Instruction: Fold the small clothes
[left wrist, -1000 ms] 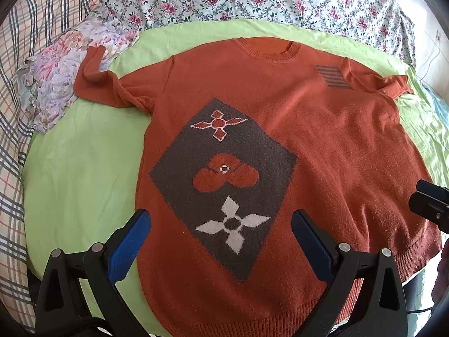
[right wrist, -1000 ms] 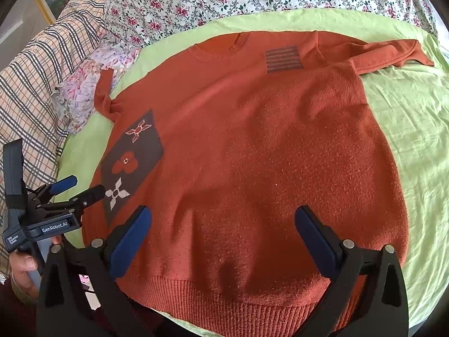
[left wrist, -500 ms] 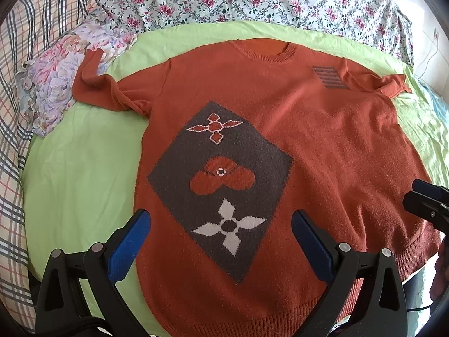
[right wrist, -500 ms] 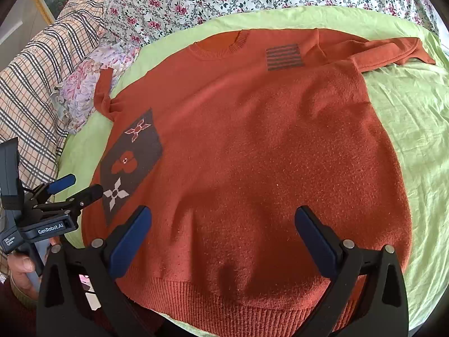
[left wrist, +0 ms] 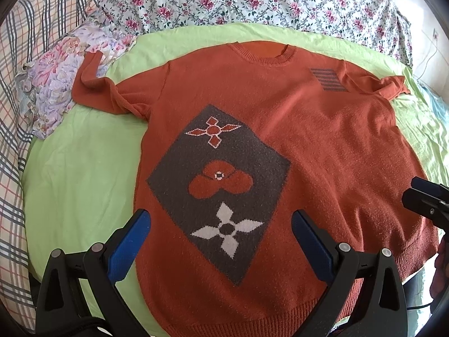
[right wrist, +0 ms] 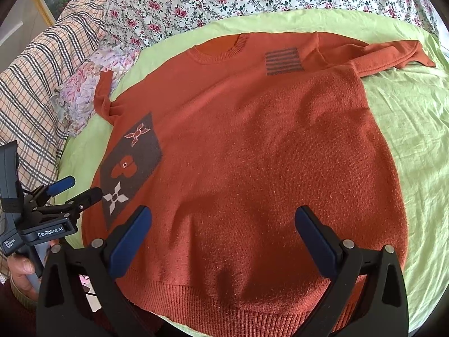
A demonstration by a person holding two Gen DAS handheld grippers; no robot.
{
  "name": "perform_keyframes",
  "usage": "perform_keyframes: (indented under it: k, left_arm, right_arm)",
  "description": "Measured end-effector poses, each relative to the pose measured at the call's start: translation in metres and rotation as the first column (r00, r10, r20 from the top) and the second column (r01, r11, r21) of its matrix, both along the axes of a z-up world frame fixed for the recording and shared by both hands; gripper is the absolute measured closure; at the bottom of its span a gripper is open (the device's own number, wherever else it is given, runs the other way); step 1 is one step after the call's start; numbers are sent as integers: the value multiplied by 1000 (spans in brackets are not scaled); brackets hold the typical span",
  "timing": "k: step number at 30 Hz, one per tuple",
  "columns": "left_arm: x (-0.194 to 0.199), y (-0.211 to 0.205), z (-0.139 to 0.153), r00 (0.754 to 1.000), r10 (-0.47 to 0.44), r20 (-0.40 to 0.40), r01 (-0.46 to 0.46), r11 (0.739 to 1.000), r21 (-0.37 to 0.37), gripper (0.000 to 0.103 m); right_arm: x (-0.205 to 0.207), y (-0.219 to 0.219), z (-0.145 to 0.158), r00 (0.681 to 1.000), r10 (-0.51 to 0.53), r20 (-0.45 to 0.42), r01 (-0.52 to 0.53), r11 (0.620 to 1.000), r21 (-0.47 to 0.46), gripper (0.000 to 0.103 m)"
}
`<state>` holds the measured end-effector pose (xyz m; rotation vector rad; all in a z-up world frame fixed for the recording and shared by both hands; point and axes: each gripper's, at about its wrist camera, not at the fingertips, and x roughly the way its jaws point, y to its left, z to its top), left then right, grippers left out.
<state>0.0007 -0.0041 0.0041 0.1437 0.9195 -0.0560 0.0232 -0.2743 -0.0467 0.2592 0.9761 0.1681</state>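
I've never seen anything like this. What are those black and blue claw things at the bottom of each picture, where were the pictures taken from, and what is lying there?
There is no robot here: a person holds a pair of hand-held tongs in each hand, and each carries a wide-angle camera looking forward along its two fingers. One picture comes from the left tongs, the other from the right tongs. In the right view you also see the left tongs off to the side, with the person's hand gripping the handle. Both tongs are open and hold nothing. An orange sweater lies spread out, front up, on a green sheet, with floral bedding behind it. The sweater is not yet folded.
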Motion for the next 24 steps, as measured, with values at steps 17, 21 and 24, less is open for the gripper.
perform_keyframes:
  k: [17, 21, 24]
  left_arm:
    - [5, -4, 3, 1000, -12, -24, 11, 1000, -25, 2]
    - [7, -4, 1, 999, -15, -30, 14, 1000, -22, 2]
    - [9, -6, 0, 1000, -17, -18, 17, 1000, -9, 3]
  right_arm:
    - [3, 3, 1, 1000, -7, 10, 7, 1000, 3, 1]
    - [5, 2, 1, 1000, -7, 10, 6, 1000, 8, 1]
    - [7, -1, 1, 1000, -9, 11, 9, 1000, 10, 1]
